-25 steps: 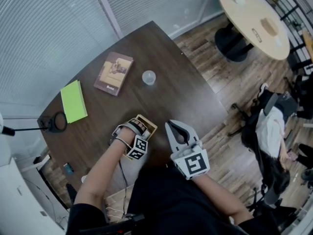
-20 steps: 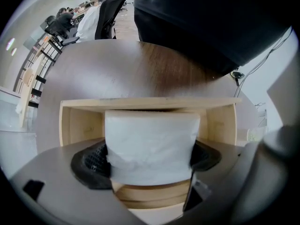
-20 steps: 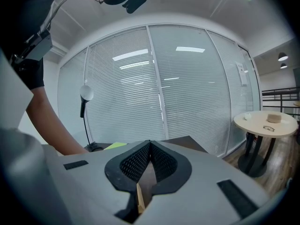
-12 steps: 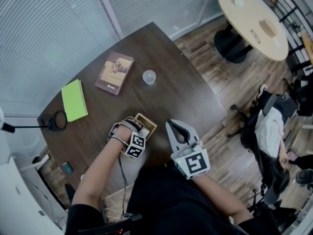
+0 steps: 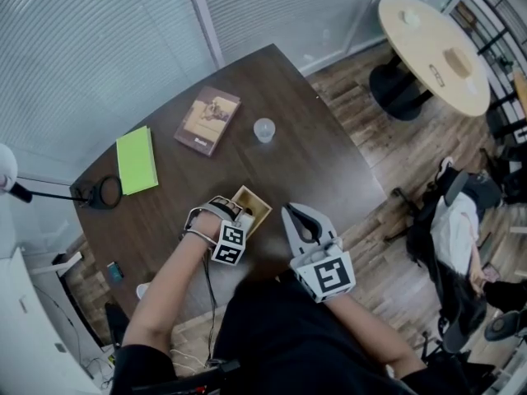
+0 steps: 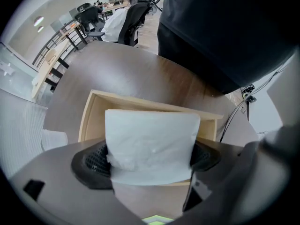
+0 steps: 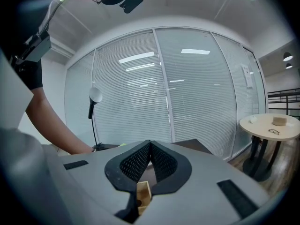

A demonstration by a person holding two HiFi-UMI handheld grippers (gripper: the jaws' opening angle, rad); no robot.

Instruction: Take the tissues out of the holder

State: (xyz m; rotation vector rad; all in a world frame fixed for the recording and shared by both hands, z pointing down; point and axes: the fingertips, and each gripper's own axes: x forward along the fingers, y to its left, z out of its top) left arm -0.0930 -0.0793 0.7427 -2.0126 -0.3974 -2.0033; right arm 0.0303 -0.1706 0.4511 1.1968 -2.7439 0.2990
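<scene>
An office with slatted blinds and a plank floor surrounds a dark wooden table (image 5: 321, 163). On it, a brown book (image 5: 207, 120) and a clear plastic cup (image 5: 263, 129) lie toward the far side, and a green notebook (image 5: 137, 160) lies near the left edge. The open-topped wooden holder (image 6: 154, 105) stands close to the edge nearest the person.

The left gripper (image 6: 150, 159) reaches down onto the holder with its jaws set wide. Their ribbed pads (image 6: 96, 162) press on the two sides of a white stack of tissues (image 6: 150, 142). The stack rises out of the holder's open top; whether its bottom edge has cleared the rim cannot be told. The right gripper (image 7: 150, 148) hangs just beside the holder over the near edge, its jaws pressed together with nothing between them.

The tissues are likely very light, soft and easily crushed. Loose sheets could slide apart or tear if only a few are caught. The hold across the full thickness of the stack, low on its sides, looks like the sound place. A straight lift should keep the light holder from tipping or coming along.
</scene>
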